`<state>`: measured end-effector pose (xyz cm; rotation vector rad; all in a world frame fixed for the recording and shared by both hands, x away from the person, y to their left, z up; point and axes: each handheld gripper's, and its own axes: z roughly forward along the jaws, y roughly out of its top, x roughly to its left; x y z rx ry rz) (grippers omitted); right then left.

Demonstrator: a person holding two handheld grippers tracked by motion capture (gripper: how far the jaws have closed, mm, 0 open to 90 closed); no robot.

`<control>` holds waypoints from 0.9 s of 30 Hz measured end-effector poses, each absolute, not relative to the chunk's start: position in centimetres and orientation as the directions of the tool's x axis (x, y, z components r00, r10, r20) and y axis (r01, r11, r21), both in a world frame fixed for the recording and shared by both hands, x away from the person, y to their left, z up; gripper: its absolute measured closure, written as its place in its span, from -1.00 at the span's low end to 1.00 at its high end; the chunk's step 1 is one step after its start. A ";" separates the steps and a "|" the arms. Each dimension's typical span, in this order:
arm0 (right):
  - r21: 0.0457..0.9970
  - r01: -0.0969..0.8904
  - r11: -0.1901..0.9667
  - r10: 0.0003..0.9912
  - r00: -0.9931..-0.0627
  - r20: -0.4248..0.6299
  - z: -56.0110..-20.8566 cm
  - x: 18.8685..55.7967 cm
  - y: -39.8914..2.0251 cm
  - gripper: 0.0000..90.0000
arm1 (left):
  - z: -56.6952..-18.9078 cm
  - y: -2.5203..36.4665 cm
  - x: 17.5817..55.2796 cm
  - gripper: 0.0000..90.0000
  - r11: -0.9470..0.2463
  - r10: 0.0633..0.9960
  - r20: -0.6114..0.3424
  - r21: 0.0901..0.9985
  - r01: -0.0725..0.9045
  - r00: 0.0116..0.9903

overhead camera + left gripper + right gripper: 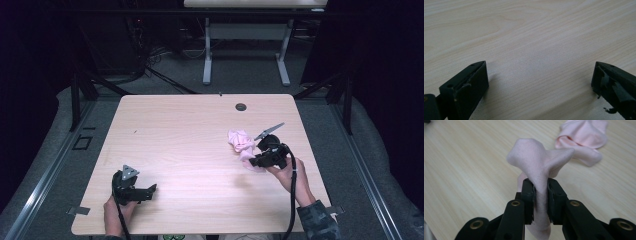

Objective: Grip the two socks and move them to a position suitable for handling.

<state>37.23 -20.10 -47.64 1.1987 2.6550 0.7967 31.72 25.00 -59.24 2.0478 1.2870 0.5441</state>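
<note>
The right gripper (541, 195) is clamped on a fold of a soft, pale pink knitted fabric piece, apparently a sock (539, 167). Its two black jaws pinch the cloth between them, so that a bunched loop stands up above the tips and a tail hangs down below. Past those tips, on the far side, the rest of the pink fabric, or possibly a second matching piece (584, 137), lies crumpled on the light wooden table (461, 170); I cannot tell whether it is joined to the held part. In the high view the right gripper (252, 161) sits at the right of the table with the pink bundle (240, 141) just ahead of it.

The left gripper (540, 75) hangs low over bare wood, with its jaws wide apart and nothing between them. In the high view it (150, 191) is well apart from the fabric.

The main risk, as I judge it, is the grip itself. The jaws hold only a narrow gathered fold, and knit fabric is slippery and stretchy, so a quick pull could draw it out. If the far heap is attached or snagged, lifting may drag it across the table instead of separating it. The hanging tail could also catch under the gripper body. With the left gripper so far off, nothing steadies the cloth.
</note>
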 end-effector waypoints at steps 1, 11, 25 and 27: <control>0.509 0.654 0.560 0.715 -0.692 0.102 -47.8 36.9 -19.7 0.71 | -59.2 25.0 31.7 -0.99 -0.307 0.902 0.005 0.712 0.632 0.432; 0.483 0.600 0.638 0.622 -0.771 0.136 -49.3 34.0 -16.2 0.71 | -59.2 25.0 31.7 -0.99 -0.306 0.902 0.005 0.712 0.632 0.432; 0.419 0.515 0.748 0.495 -0.853 0.165 -52.8 30.2 -11.6 0.71 | -59.2 25.0 31.7 -0.98 -0.306 0.902 0.005 0.712 0.632 0.431; 0.422 0.512 0.748 0.488 -0.856 0.174 -53.2 29.7 -11.1 0.70 | -59.2 25.0 31.7 -0.98 -0.306 0.902 0.005 0.712 0.632 0.431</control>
